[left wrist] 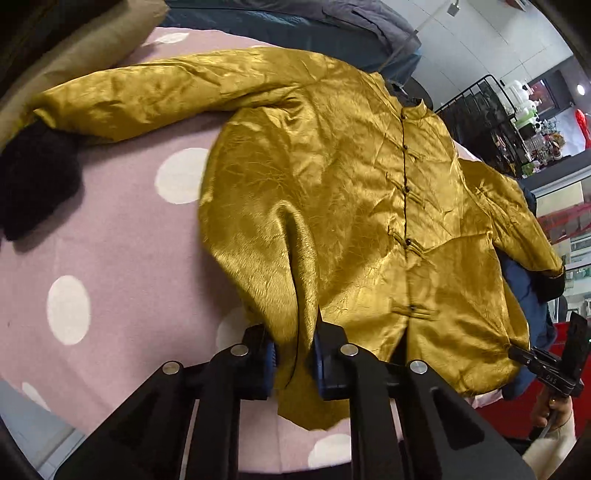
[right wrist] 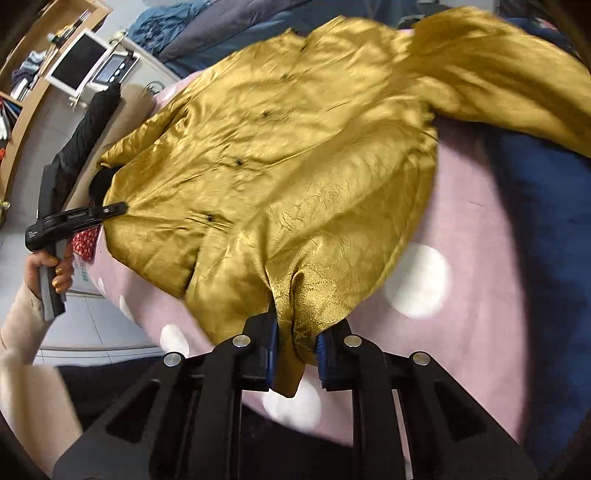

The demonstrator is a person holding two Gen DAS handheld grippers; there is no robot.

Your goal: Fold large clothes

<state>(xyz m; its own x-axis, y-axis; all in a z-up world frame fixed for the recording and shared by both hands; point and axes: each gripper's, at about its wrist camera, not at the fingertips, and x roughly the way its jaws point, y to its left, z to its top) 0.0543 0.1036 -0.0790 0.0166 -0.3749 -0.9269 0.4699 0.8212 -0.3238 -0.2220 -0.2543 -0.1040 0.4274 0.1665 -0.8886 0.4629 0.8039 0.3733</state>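
A golden satin jacket (left wrist: 351, 192) with dark knot buttons and a stand-up collar lies front up on a pink blanket with white dots (left wrist: 122, 236). One sleeve stretches left and ends in a black fur cuff (left wrist: 33, 184). My left gripper (left wrist: 293, 354) is shut on a pinched fold of the hem, lifting it off the blanket. In the right wrist view my right gripper (right wrist: 295, 354) is shut on another bunch of the jacket (right wrist: 295, 147) hem. Each view shows the other gripper at the far hem corner: the right one (left wrist: 517, 352), the left one (right wrist: 118, 209).
A dark blue garment (right wrist: 546, 221) lies under the jacket's right side. Grey and blue bedding (left wrist: 295, 22) is piled behind. A black wire rack (left wrist: 487, 110) stands at the back right. A monitor (right wrist: 79, 64) sits on a desk to the left. A hand (right wrist: 55, 266) holds the left gripper's handle.
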